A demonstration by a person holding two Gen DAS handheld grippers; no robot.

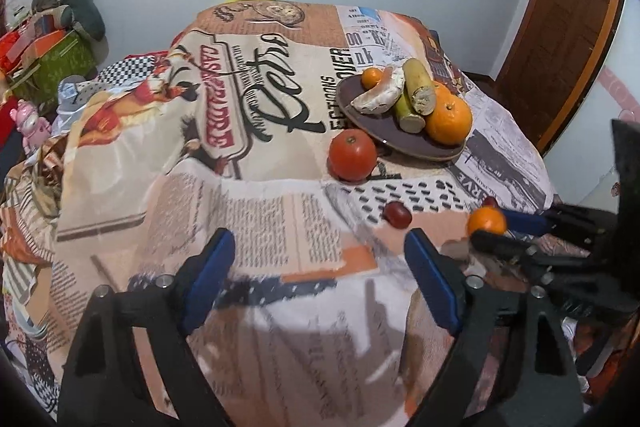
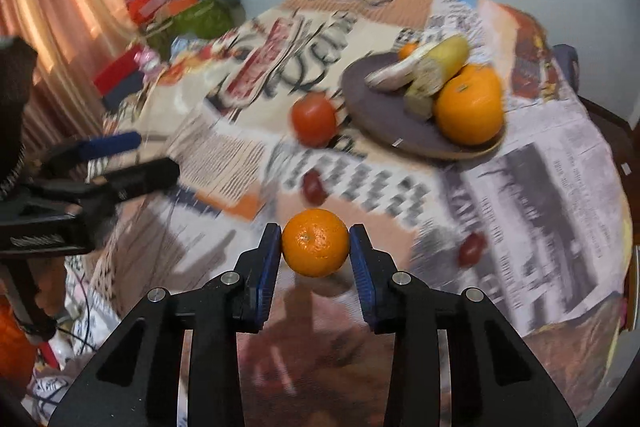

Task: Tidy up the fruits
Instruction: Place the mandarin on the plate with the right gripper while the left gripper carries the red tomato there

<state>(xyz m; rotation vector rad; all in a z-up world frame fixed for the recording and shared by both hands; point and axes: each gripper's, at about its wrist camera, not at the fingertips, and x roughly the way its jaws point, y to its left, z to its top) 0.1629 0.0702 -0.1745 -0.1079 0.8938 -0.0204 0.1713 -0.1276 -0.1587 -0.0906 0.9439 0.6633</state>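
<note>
A small orange (image 2: 315, 242) sits between the blue pads of my right gripper (image 2: 315, 247), which is shut on it just above the printed cloth. The same small orange (image 1: 486, 221) shows at the right of the left wrist view, in the right gripper (image 1: 490, 227). My left gripper (image 1: 320, 263) is open over bare cloth with nothing between its fingers. A dark plate (image 1: 376, 131) holds a large orange (image 1: 448, 117), a tiny orange (image 1: 372, 77), two yellow-green pieces and a pale curved piece. A tomato (image 1: 352, 155) lies beside the plate. A dark red fruit (image 1: 398, 215) lies nearer me.
The table is draped in a newspaper-print cloth (image 1: 256, 155) that falls away at the near edge. A second dark red fruit (image 2: 471, 249) lies right of the held orange. Boxes, a green bag and toys (image 1: 48, 63) crowd the far left. A wooden door (image 1: 568, 27) stands at the right.
</note>
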